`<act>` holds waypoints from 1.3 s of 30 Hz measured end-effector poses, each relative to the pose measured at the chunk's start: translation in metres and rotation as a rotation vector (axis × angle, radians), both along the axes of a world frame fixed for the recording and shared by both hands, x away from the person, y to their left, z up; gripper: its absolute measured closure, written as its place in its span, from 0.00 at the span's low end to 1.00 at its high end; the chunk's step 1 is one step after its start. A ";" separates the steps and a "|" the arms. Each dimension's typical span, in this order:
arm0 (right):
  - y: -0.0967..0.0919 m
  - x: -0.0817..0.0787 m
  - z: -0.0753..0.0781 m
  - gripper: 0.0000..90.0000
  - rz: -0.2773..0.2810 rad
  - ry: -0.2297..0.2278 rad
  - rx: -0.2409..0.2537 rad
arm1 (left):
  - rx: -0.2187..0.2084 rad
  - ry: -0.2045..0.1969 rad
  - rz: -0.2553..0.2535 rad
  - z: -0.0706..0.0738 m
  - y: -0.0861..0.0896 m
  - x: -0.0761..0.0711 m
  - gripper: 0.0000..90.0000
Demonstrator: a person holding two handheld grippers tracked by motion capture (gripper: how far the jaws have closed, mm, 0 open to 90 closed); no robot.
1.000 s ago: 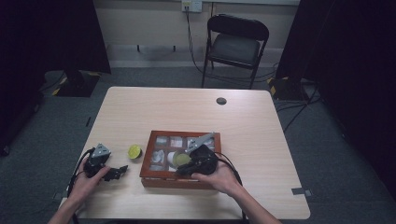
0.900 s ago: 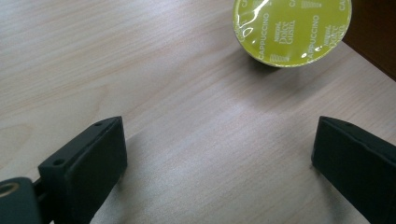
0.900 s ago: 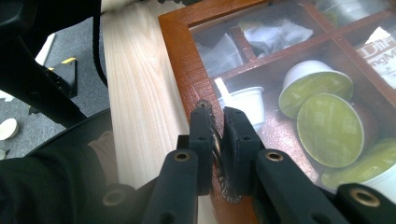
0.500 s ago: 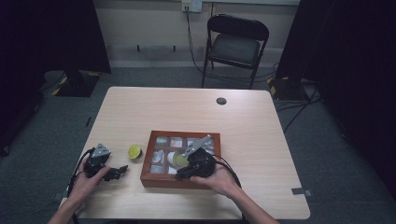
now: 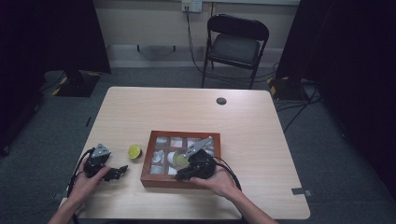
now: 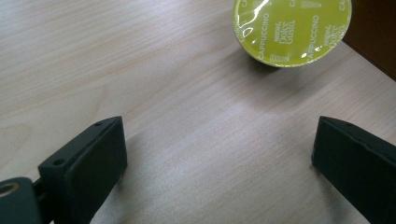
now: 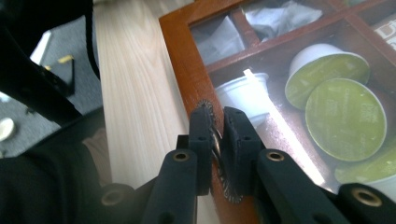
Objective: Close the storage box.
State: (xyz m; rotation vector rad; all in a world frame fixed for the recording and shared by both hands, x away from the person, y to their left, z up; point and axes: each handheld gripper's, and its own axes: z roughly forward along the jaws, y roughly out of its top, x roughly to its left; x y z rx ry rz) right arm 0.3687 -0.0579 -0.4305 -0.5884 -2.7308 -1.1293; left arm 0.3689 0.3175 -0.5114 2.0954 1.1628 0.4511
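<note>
Pale wood-grain worktop (image 5: 243,121), rectangular with rounded corners, a small dark round disc (image 5: 221,101) set near its far edge; a black folding chair (image 5: 236,46) stands on the grey floor beyond. A reddish-brown wooden box (image 5: 145,164), divided into square compartments, lies near the front edge; its cells hold crumpled white wrappers and white-bodied capsules (image 7: 327,70) with matte green foil lids (several cut off at the frame edge in the right gripper view). The right gripper (image 5: 182,175), held over the box's near side, has its fingers (image 7: 201,135) clenched on a thin disc with a crimped, serrated rim (image 7: 219,161), gripped edge-on so that its face cannot be read. The left gripper (image 5: 122,170) rests on the worktop to the left of the box, fingers (image 6: 93,158) spread wide and grasping nothing. A single capsule (image 6: 292,30), glossy yellow-green lid printed "Cappuccino", sits on the worktop between the left gripper and the box, just beside the box's wall.
</note>
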 end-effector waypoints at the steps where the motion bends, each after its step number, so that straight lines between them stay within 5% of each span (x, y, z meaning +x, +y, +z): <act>1: -0.001 0.001 0.000 0.89 -0.004 0.001 0.011 | 0.004 0.001 -0.002 0.000 0.000 0.000 0.03; 12: -0.008 0.002 0.007 0.70 -0.043 -0.018 0.104 | 0.005 0.001 -0.003 0.000 0.000 0.000 0.03; 24: -0.045 0.008 0.016 0.43 -0.208 -0.045 0.195 | 0.001 0.000 0.000 0.000 0.000 0.000 0.03; 39: -0.105 0.007 0.019 0.22 -0.431 -0.093 0.166 | 0.000 0.000 0.000 0.000 0.000 0.000 0.03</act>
